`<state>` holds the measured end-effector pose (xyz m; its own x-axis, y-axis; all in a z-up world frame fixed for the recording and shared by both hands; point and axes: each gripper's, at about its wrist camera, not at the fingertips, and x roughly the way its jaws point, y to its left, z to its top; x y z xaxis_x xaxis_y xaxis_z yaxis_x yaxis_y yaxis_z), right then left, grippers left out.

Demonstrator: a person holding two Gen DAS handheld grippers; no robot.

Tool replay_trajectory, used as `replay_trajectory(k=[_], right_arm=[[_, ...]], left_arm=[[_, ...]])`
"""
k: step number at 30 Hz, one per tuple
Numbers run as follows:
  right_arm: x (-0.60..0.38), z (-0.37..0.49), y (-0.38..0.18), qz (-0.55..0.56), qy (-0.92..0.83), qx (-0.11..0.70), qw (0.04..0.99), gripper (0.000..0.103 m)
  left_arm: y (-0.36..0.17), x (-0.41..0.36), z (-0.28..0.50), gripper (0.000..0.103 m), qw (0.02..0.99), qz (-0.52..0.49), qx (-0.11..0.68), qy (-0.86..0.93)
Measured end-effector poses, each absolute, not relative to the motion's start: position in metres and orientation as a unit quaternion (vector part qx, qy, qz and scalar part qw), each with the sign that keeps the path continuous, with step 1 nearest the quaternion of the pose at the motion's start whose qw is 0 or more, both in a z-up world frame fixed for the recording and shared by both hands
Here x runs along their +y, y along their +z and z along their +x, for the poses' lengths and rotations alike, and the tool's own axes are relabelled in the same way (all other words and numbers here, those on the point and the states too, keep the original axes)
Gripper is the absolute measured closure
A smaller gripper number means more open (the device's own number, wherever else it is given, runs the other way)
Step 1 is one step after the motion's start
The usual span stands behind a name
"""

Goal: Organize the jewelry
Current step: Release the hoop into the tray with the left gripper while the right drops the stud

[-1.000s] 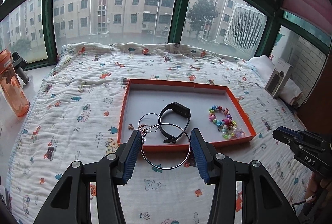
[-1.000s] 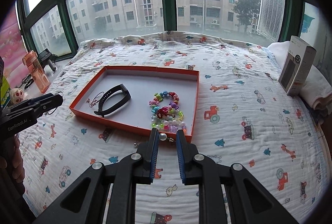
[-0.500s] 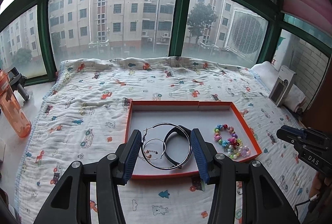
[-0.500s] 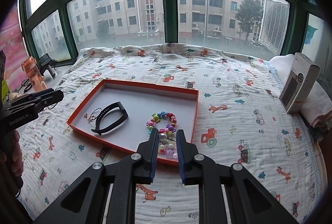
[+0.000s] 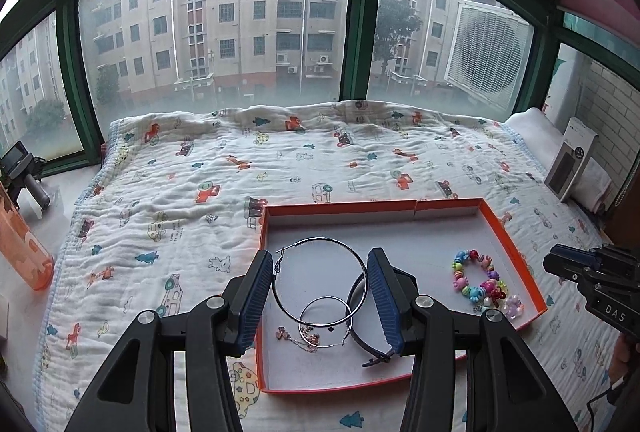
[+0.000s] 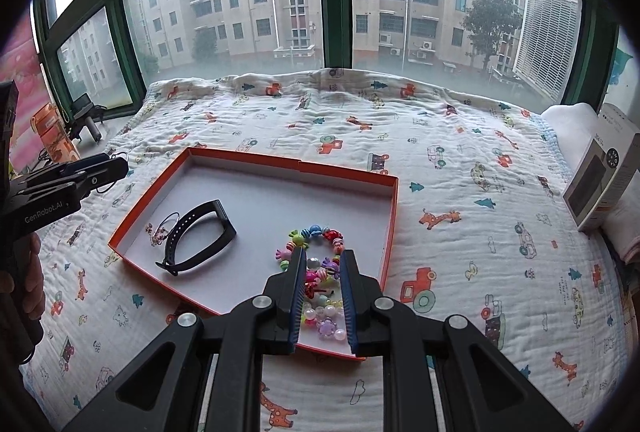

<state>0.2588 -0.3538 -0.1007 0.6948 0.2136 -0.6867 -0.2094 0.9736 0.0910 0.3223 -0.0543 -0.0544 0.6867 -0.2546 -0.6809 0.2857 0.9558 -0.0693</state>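
Observation:
An orange tray lies on the bed. In it are a black wristband, a small silver hoop with a rose-gold chain and a colourful bead bracelet. My left gripper is shut on a large silver hoop earring, holding it above the tray's left half. My right gripper holds a small pearl bead between narrow jaws above the bead bracelet.
A cartoon-print quilt covers the bed. An orange bottle stands at the left. A boxed item leans on a white pillow at the right. Green-framed windows are behind.
Both grippers moved forward from the tray's near edge to over the tray. The large hoop travelled with the left gripper, the pearl bead with the right.

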Motion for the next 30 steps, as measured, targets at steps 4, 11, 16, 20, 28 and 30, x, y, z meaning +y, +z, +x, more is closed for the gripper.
replay_trajectory(k=[4,11,16,20,28,30], right_arm=[[-0.353,0.266,-0.113,0.005,0.114,0.387,0.915,0.083],[-0.352,0.279,-0.135,0.016,0.114,0.410,0.905,0.083],[-0.350,0.284,-0.141,0.018,0.117,0.413,0.903,0.083],[-0.349,0.287,-0.143,0.019,0.122,0.415,0.902,0.083],[-0.349,0.290,-0.145,0.011,0.118,0.413,0.903,0.083],[-0.350,0.290,-0.144,0.016,0.123,0.410,0.904,0.083]], left_arm=[[-0.072,-0.052,0.341,0.051,0.911,0.015,0.382,-0.152],[-0.112,-0.050,0.366,0.050,0.895,0.015,0.420,-0.152],[-0.129,-0.053,0.376,0.050,0.890,0.015,0.429,-0.155],[-0.137,-0.058,0.382,0.050,0.887,0.021,0.433,-0.160],[-0.149,-0.068,0.396,0.050,0.881,0.024,0.441,-0.169],[-0.151,-0.069,0.400,0.050,0.880,0.020,0.443,-0.171]])
